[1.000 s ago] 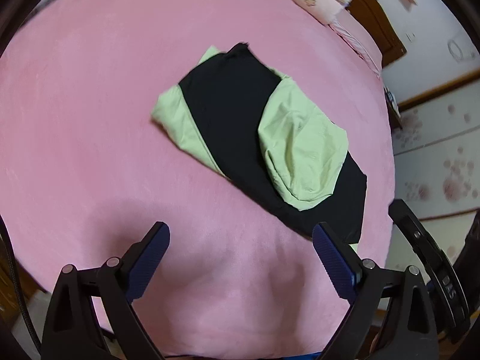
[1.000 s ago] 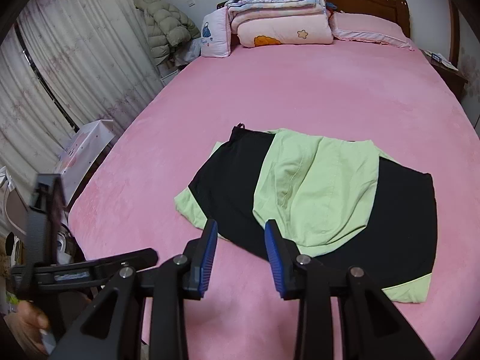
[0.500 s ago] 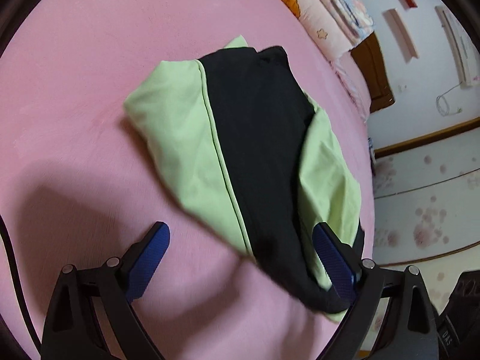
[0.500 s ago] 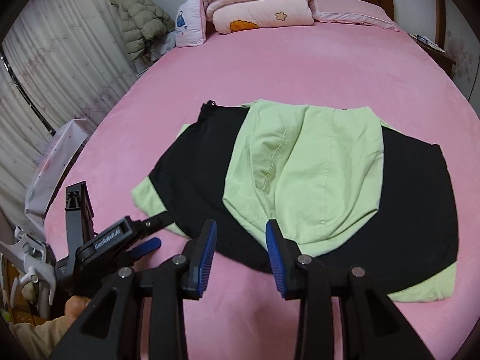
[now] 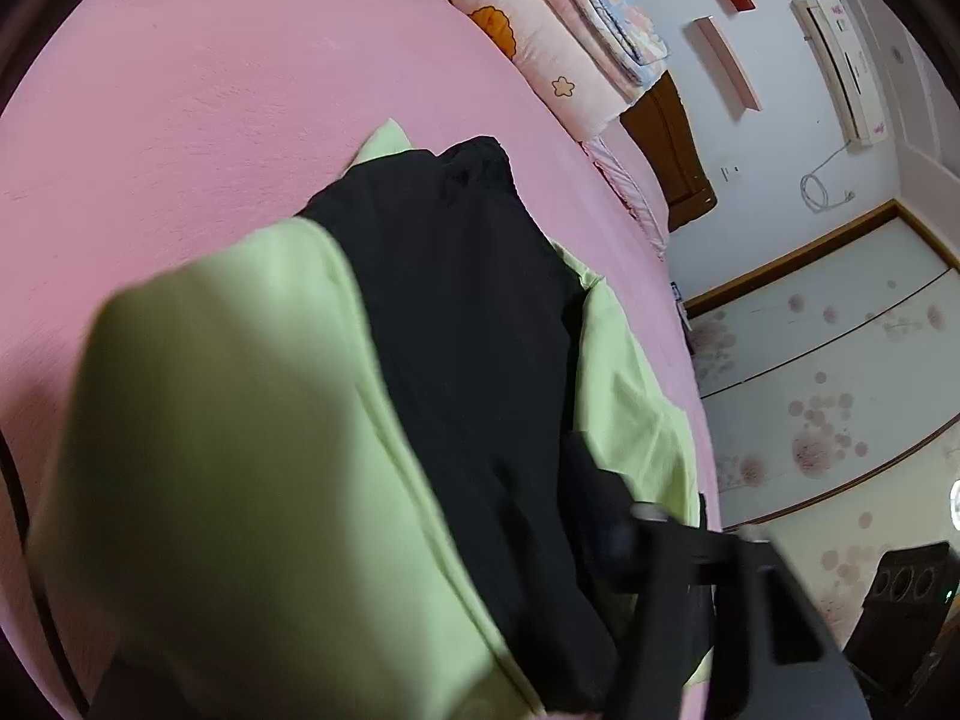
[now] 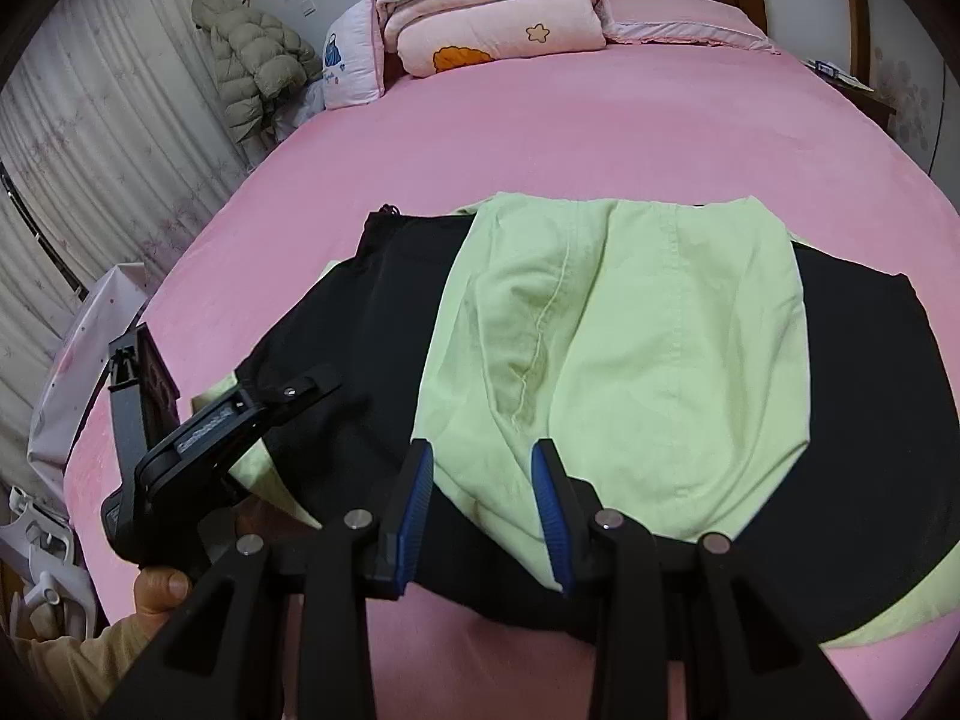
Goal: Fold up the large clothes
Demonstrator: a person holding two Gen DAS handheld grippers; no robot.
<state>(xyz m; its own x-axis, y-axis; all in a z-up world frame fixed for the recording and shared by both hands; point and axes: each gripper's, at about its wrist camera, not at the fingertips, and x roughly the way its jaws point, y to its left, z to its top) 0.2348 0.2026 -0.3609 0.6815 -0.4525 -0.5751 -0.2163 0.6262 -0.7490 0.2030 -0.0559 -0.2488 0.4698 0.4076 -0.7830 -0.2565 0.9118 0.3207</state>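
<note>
Black-and-green garment (image 6: 600,360) is lying partly folded across the near half of the pink bed (image 6: 540,132), near its front edge. Left tongs (image 6: 300,387) are closing over the garment's left end, cloth between the jaws. Right tongs (image 6: 480,480) are hovering part-open above the near hem, gripping nothing. Advice: let the left bite catch all layers before lifting.

Pink bed (image 6: 600,138) carries a black-and-green garment (image 6: 630,360), folded bedding (image 6: 498,18).
</note>
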